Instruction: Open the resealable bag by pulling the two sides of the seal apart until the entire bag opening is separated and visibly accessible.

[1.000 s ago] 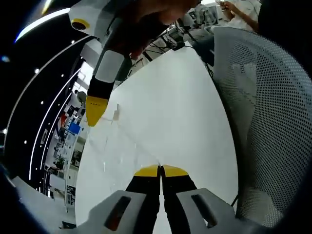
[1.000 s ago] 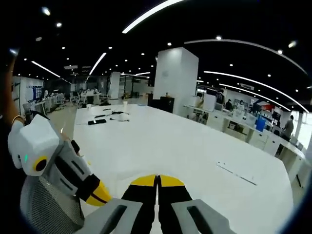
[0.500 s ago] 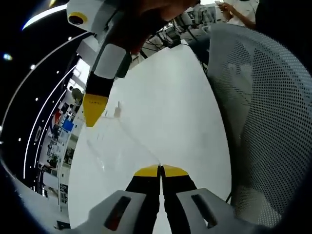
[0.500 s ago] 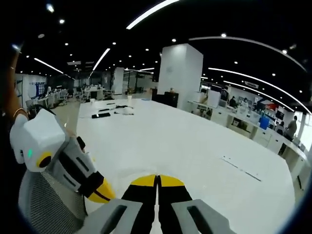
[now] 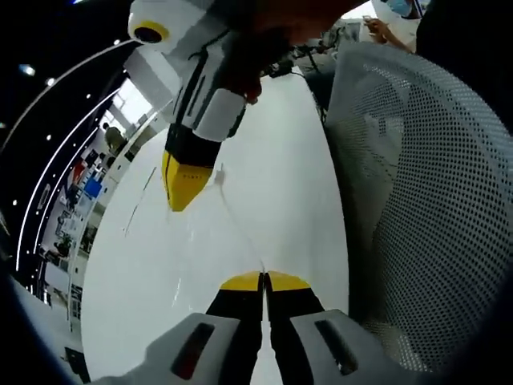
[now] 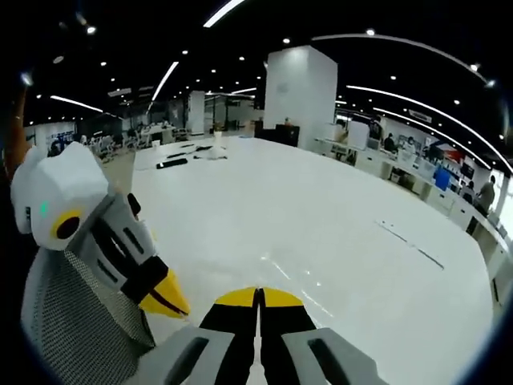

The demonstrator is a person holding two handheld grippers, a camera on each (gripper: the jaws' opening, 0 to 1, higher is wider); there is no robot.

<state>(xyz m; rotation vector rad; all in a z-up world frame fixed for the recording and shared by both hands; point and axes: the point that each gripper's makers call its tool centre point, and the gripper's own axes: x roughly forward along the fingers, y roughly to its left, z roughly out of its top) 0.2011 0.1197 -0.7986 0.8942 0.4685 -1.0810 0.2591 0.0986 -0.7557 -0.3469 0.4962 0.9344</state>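
- In the left gripper view, the left gripper (image 5: pixel 263 281) with black jaws and yellow tips is seen rising from the bottom, the tips pressed together on an edge of the clear resealable plastic bag (image 5: pixel 204 233).
- The bag is barely visible: a thin transparent film is stretched above the large white table (image 5: pixel 280 168) between the left gripper's tips and those of the right gripper (image 5: pixel 186 186), which enters from the top.
- The right gripper's yellow tips are seen closed at the other edge of the film, with its white and grey body held by a hand (image 5: pixel 264 24) at the upper edge.
- A grey mesh chair back (image 5: pixel 425 200) is seen at the right of that view, just beside the table edge.
- In the right gripper view, the right gripper (image 6: pixel 258 295) is shown with its yellow tips together; faint glints of the film (image 6: pixel 292 285) are caught just above them.
- The left gripper (image 6: pixel 164 298) is seen at the lower left of that view, its yellow tip close to the right gripper's tips, with the mesh chair (image 6: pixel 72 337) behind it.
- Whether the bag's seal is parted cannot be told.
- Small dark items (image 6: pixel 172 163) are seen lying at the table's far end.
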